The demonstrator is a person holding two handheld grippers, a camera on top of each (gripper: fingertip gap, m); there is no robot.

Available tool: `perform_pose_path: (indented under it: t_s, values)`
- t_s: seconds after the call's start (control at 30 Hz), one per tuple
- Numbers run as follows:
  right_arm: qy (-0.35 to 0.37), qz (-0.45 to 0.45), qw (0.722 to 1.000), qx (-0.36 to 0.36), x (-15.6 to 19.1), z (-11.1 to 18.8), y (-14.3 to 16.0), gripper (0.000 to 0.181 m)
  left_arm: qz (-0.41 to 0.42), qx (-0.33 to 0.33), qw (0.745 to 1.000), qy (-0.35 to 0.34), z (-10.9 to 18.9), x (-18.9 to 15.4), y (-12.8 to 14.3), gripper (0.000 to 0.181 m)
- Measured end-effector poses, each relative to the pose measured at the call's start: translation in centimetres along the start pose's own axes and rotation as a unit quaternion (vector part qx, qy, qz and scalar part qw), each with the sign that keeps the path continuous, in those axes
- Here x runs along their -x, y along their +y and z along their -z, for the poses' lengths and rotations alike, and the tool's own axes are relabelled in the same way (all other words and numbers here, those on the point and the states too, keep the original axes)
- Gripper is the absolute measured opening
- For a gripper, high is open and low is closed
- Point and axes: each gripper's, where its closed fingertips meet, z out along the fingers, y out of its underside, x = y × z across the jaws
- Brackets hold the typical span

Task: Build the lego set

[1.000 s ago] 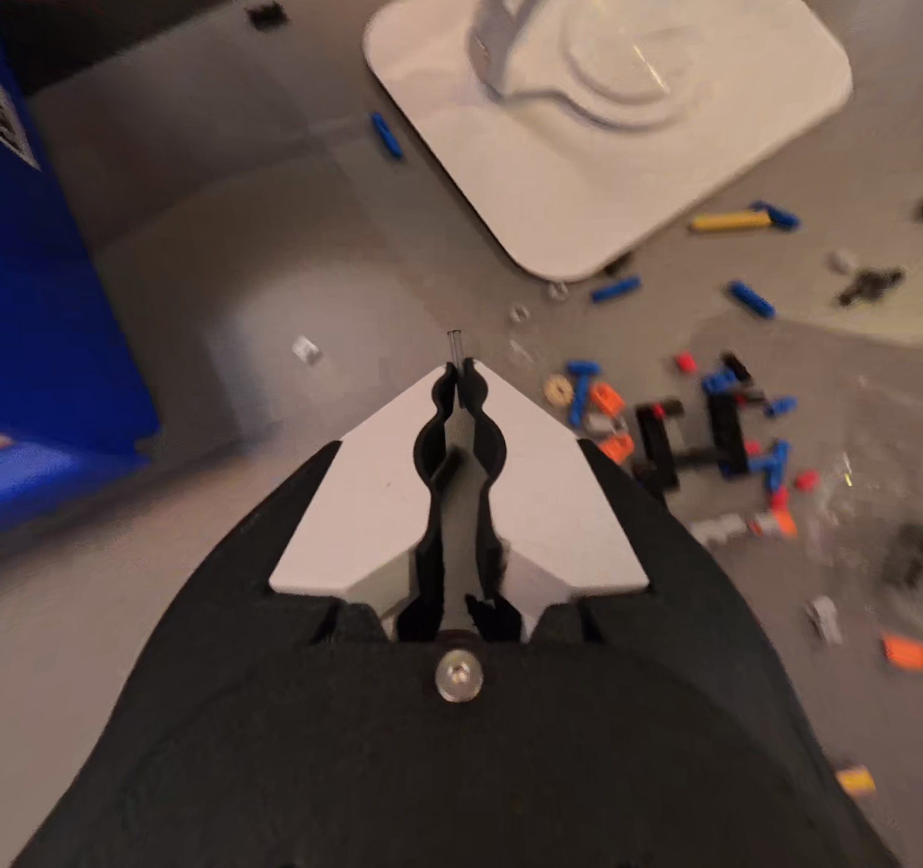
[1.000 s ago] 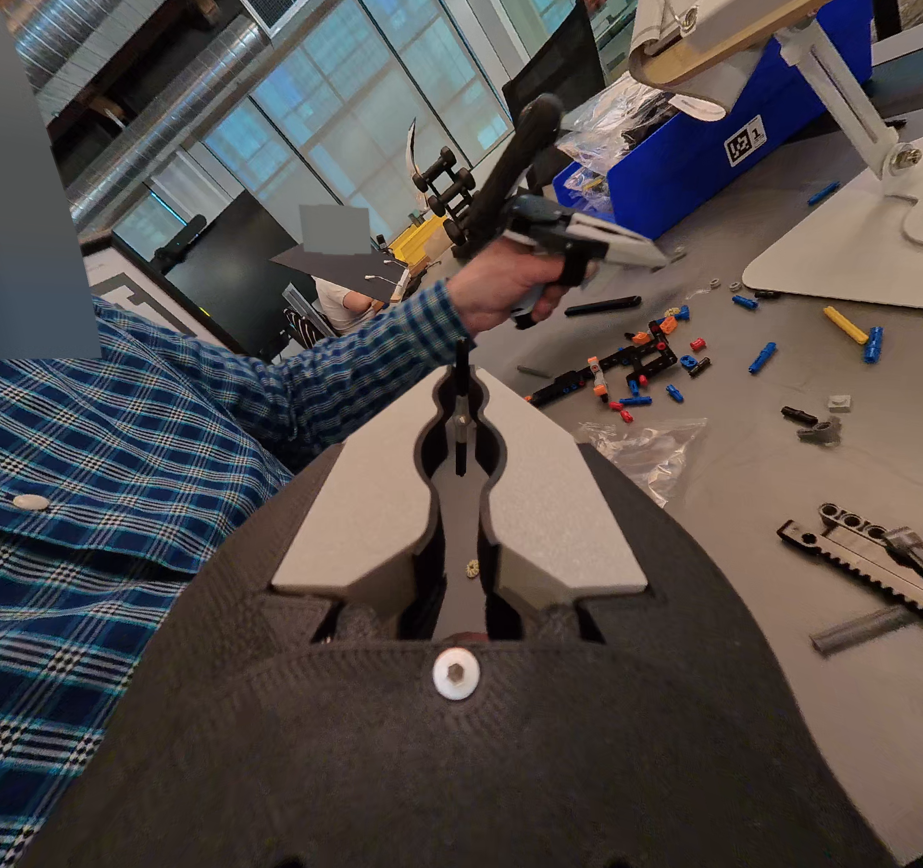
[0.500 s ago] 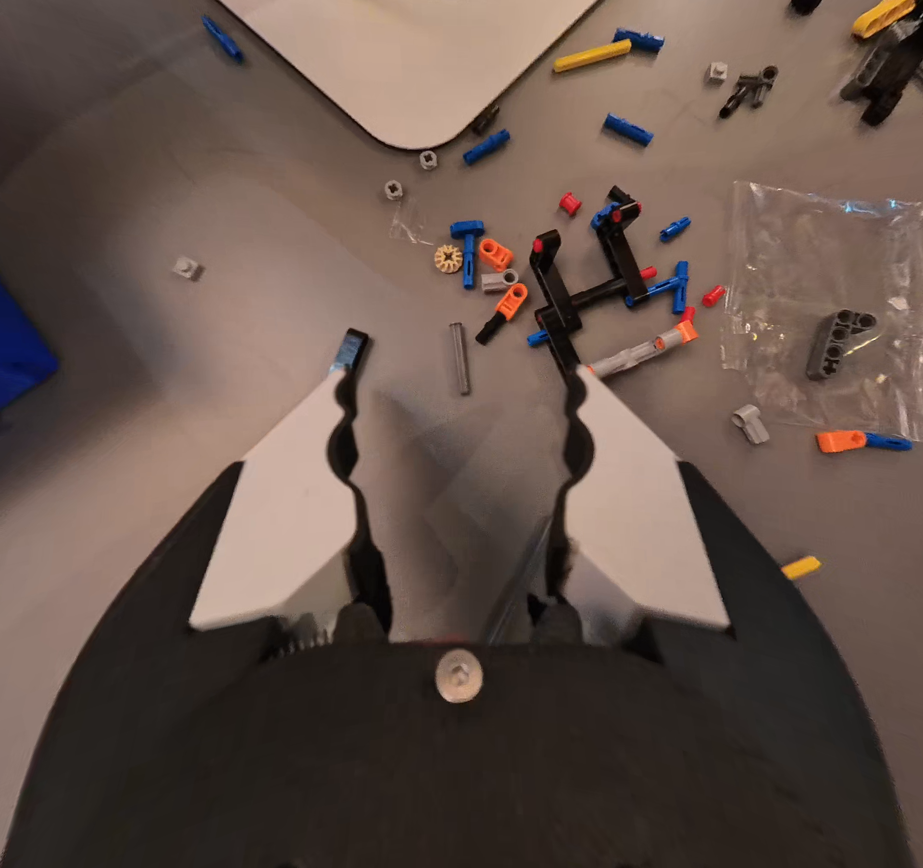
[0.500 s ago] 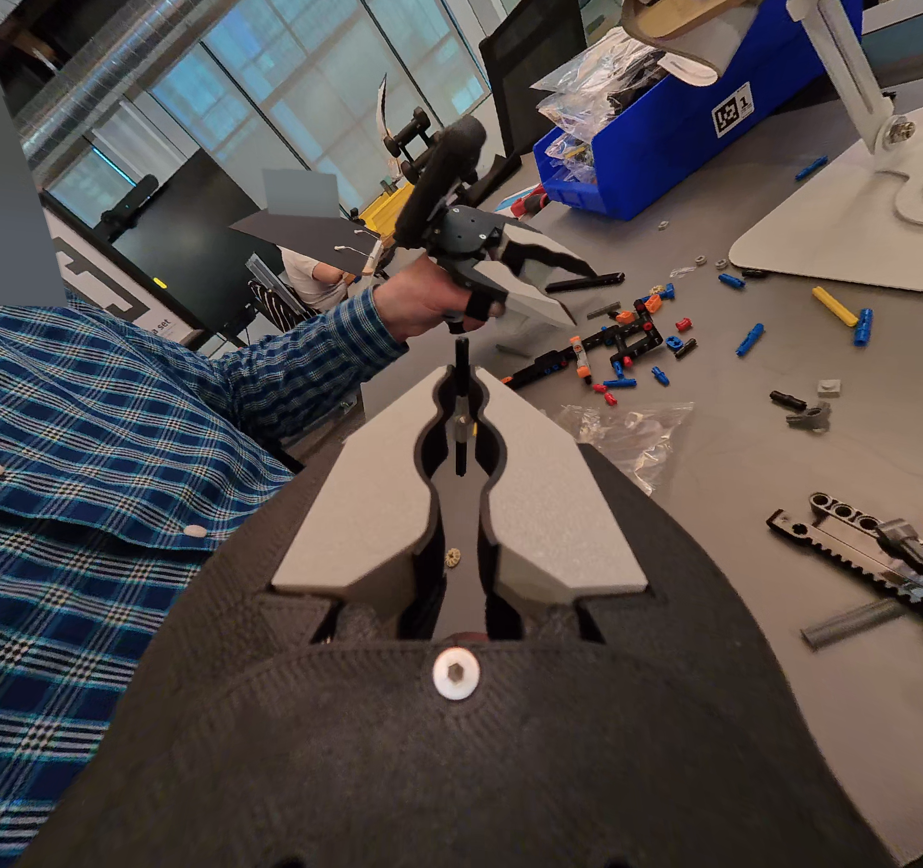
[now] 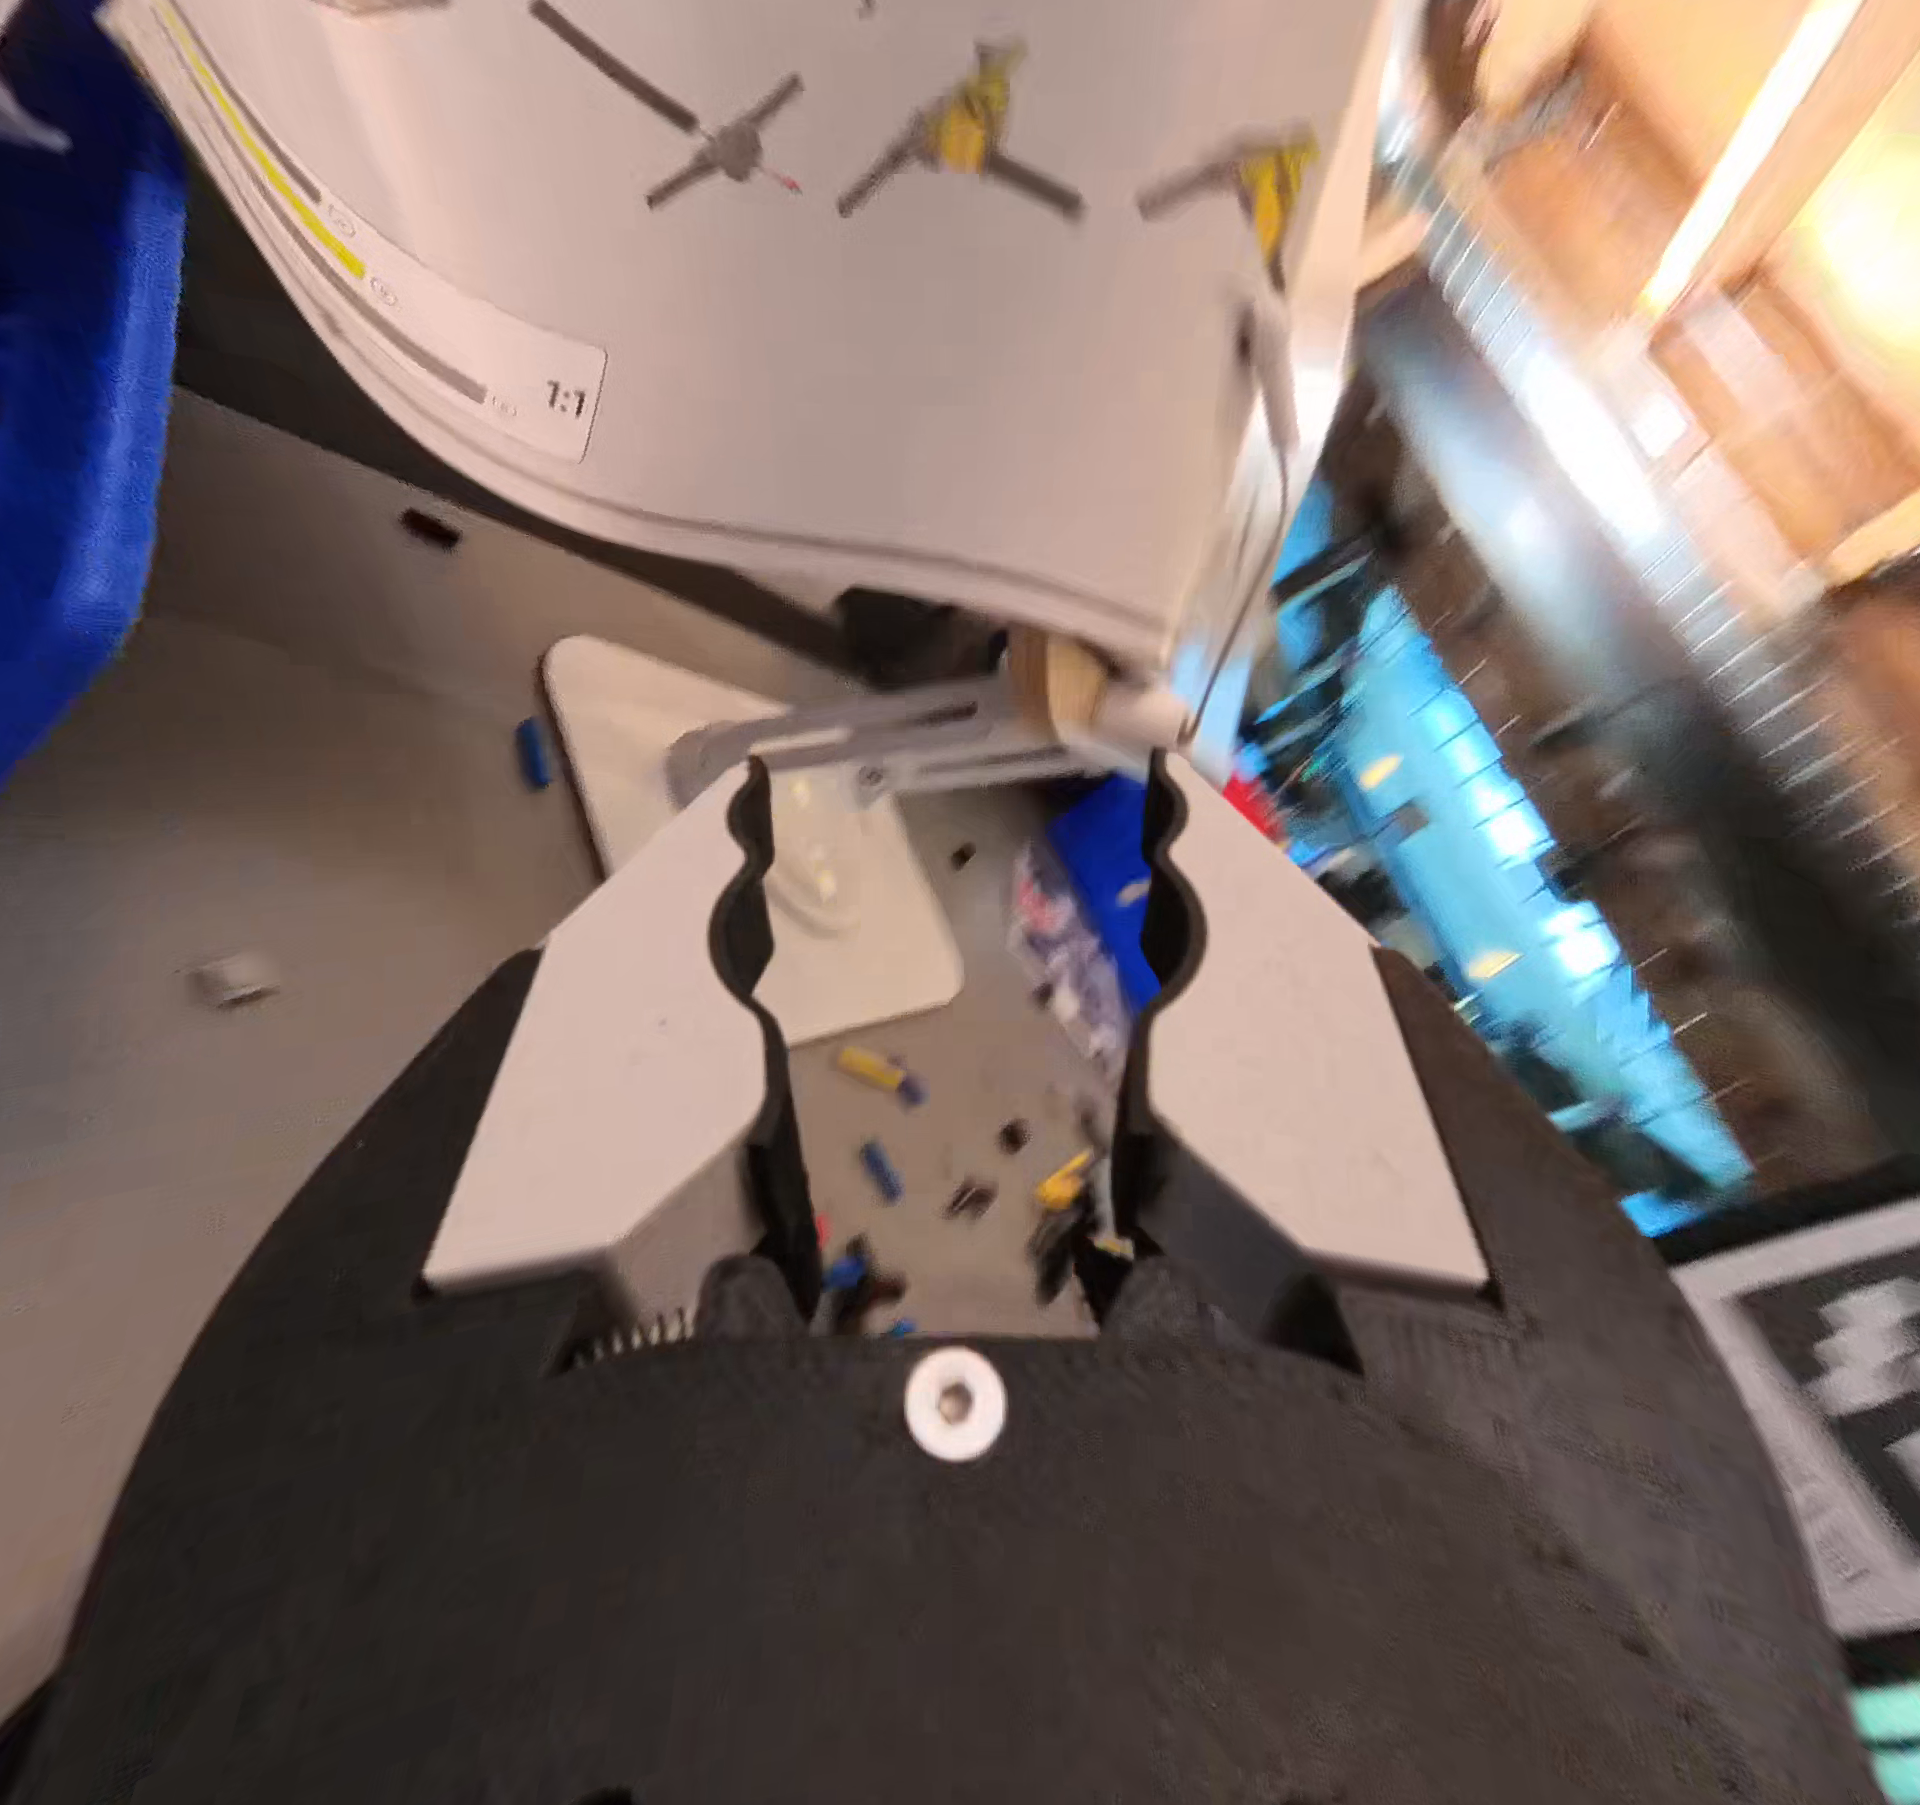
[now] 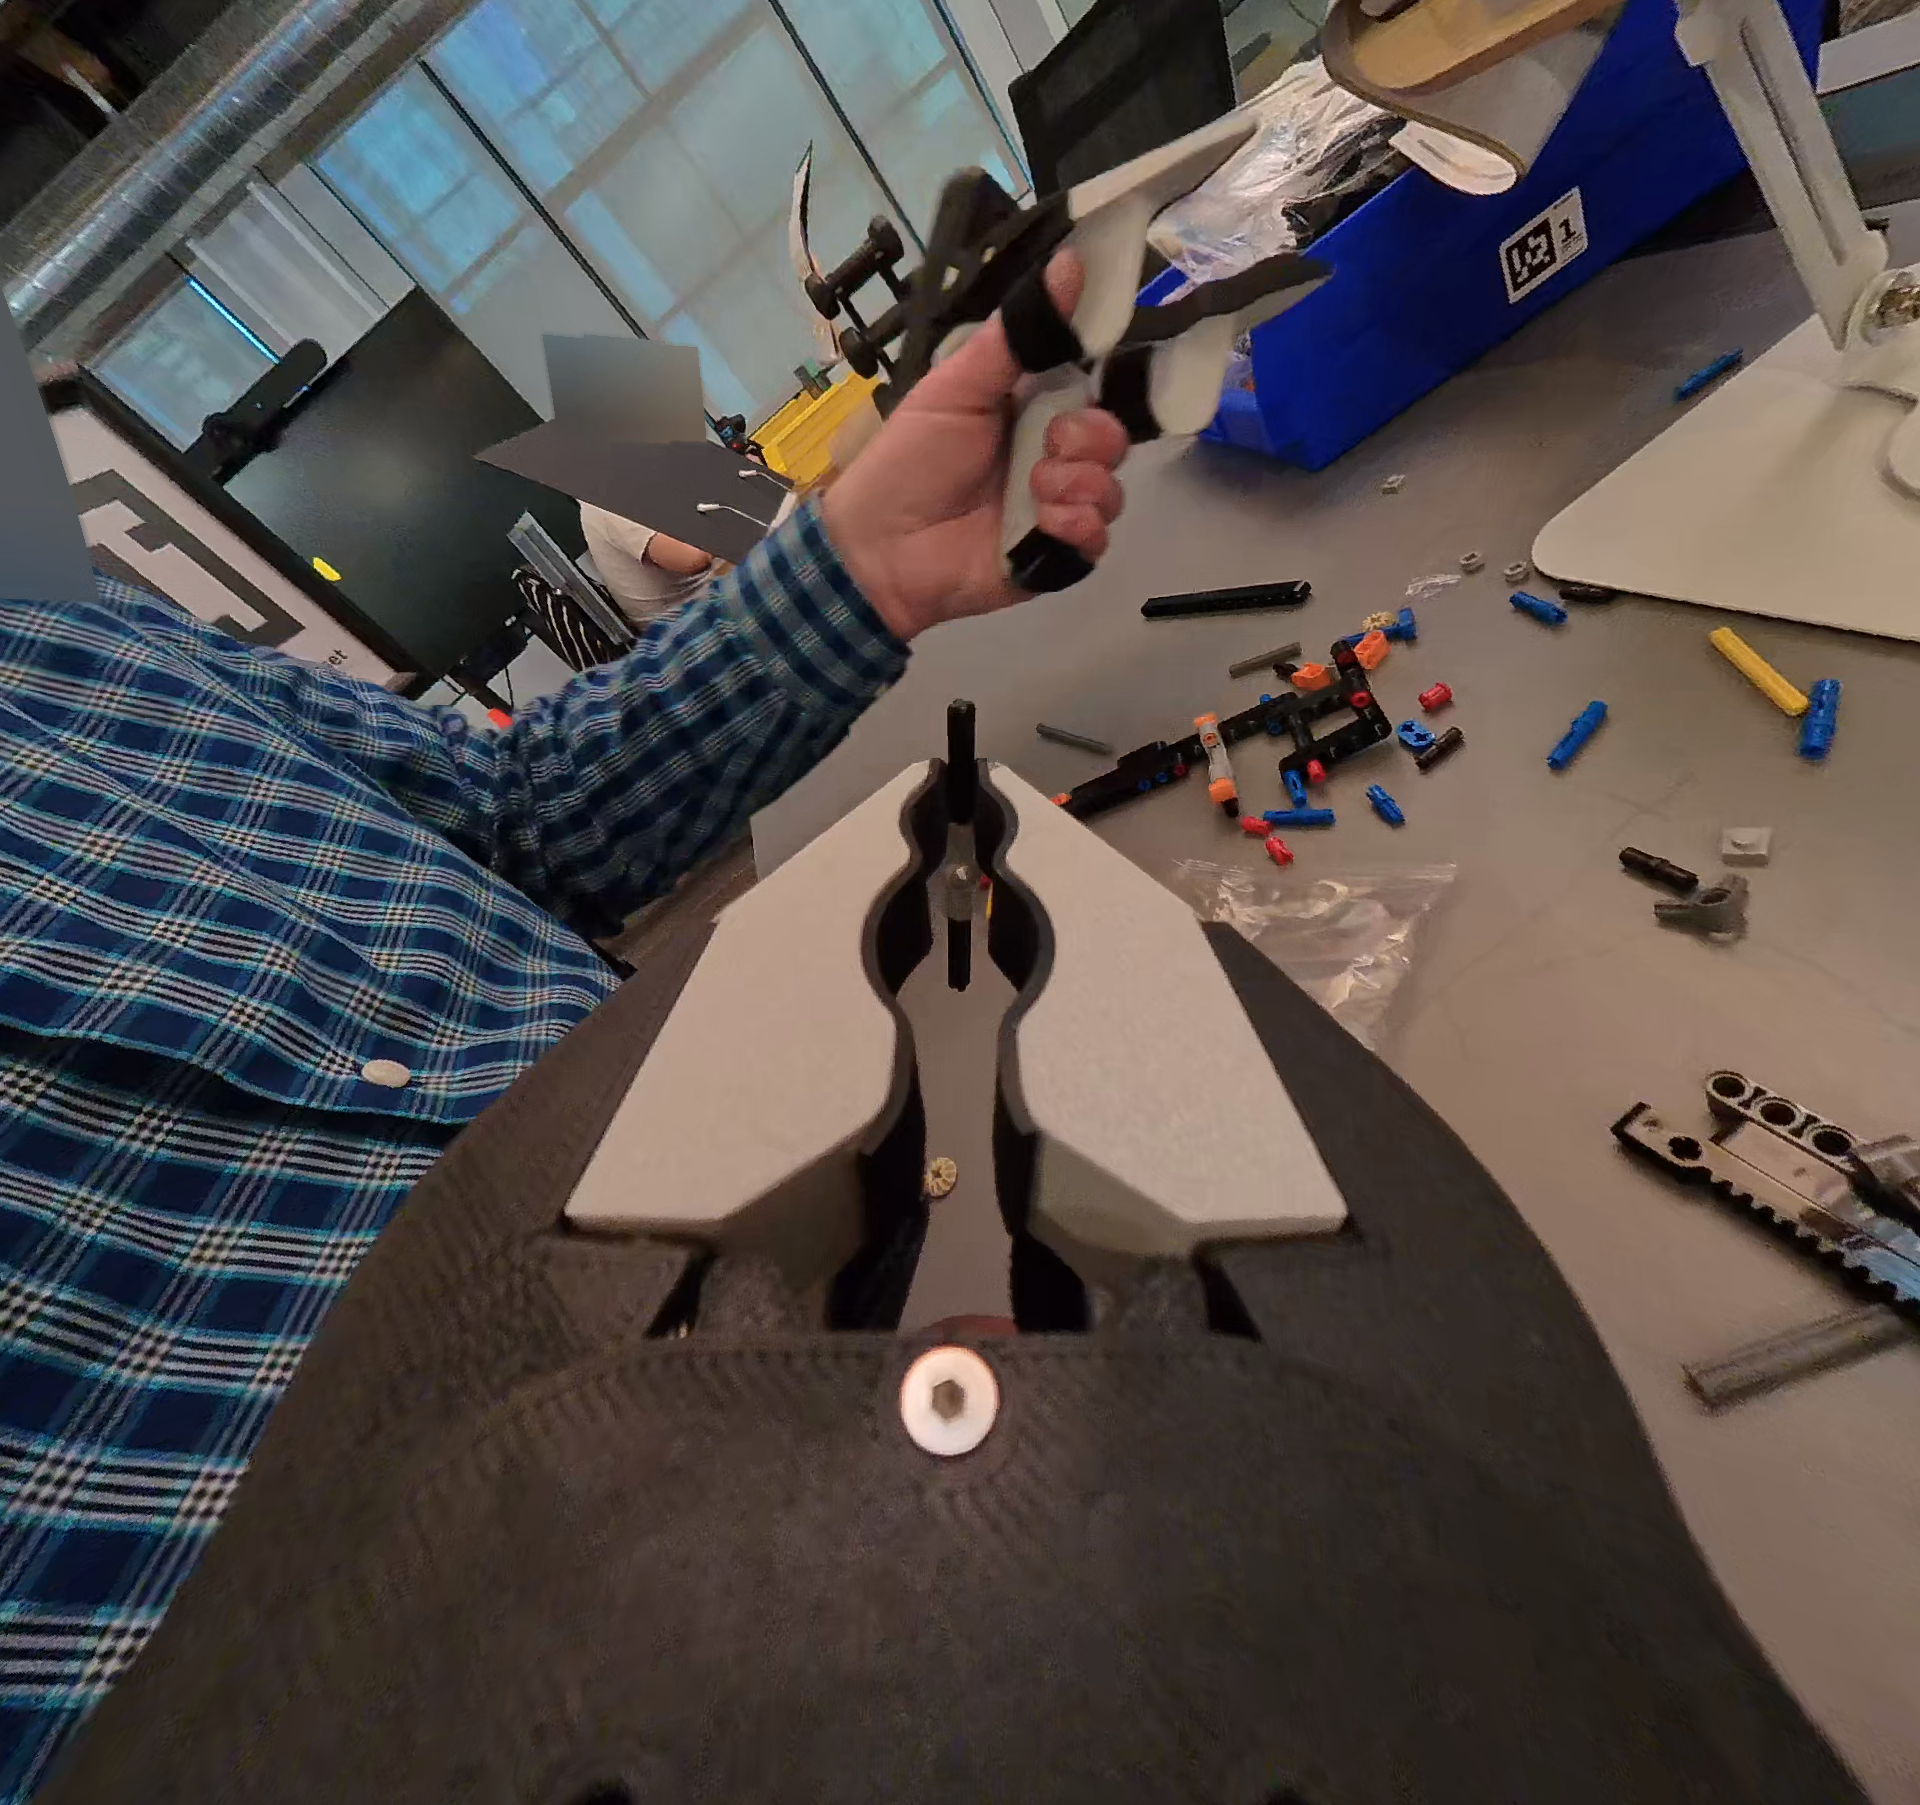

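Fingers of the right gripper [image 6: 958, 799] pinch a thin black axle [image 6: 958, 846] upright; the left gripper [image 5: 951, 773], raised toward the instruction sheet [image 5: 779, 301], has its fingers spread and empty. On the table [image 6: 1558, 976] lies a partly built black frame [image 6: 1309, 716] amid loose pins, so most building likely remains. Left view is motion-blurred; small parts there are indistinct.

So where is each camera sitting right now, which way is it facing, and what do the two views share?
Left wrist view: on the left tool, open and empty, tilted up at the white instruction page on its stand; only the tool shows.
Right wrist view: on the right tool, shut on a thin black axle, facing across the grey table; the person's hand and plaid sleeve show.
Shared: the blue bin, the white stand base, scattered pieces.
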Motion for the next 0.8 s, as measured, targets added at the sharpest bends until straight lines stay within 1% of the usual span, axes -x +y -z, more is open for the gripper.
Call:
perform_pose_path:
  t_s: [0.07,0.13,0.17,0.23,0.33,0.4,0.5,0.53,0.63,0.8]
  values:
    - [-0.002,0.002,1.0,-0.004,0.3,0.2,-0.2,0.001,0.083,-0.056,0.995,0.013,-1.4,1.2,-1.3,0.081]
    - [-0.006,0.003,1.0,-0.008,0.5,0.4,-0.4,0.001,0.205,-0.099,0.972,0.054,-2.4,2.2,-2.0,0.09]
    - [-0.008,0.004,1.0,-0.009,0.7,0.4,-0.5,0.001,0.239,-0.126,0.961,0.053,-2.5,3.1,-2.3,0.094]
    - [-0.011,0.005,1.0,-0.011,0.9,0.6,-0.5,0.001,0.279,-0.173,0.943,0.052,-2.5,4.5,-2.4,0.093]
    - [-0.018,0.0,1.0,-0.017,1.2,0.8,-0.6,0.001,0.326,-0.208,0.918,0.092,-3.0,5.5,-3.0,0.094]
    - [-0.022,-0.002,1.0,-0.019,1.3,0.8,-0.7,0.001,0.349,-0.236,0.898,0.123,-3.1,6.0,-3.9,0.09]
    - [-0.024,-0.002,0.999,-0.02,1.5,0.7,-0.7,0.002,0.356,-0.249,0.893,0.119,-4.3,7.0,-4.4,0.083]
    - [-0.026,-0.003,0.999,-0.02,1.6,0.7,-0.7,0.002,0.365,-0.253,0.887,0.125,-4.8,7.2,-4.6,0.082]
    - [-0.026,-0.001,0.999,-0.018,1.7,0.5,-0.6,0.002,0.36,-0.293,0.878,0.12,-5.0,8.2,-5.8,0.061]
    - [-0.027,-0.003,0.999,-0.017,1.6,0.3,-0.5,0.001,0.348,-0.311,0.874,0.136,-5.3,7.4,-6.4,0.03]
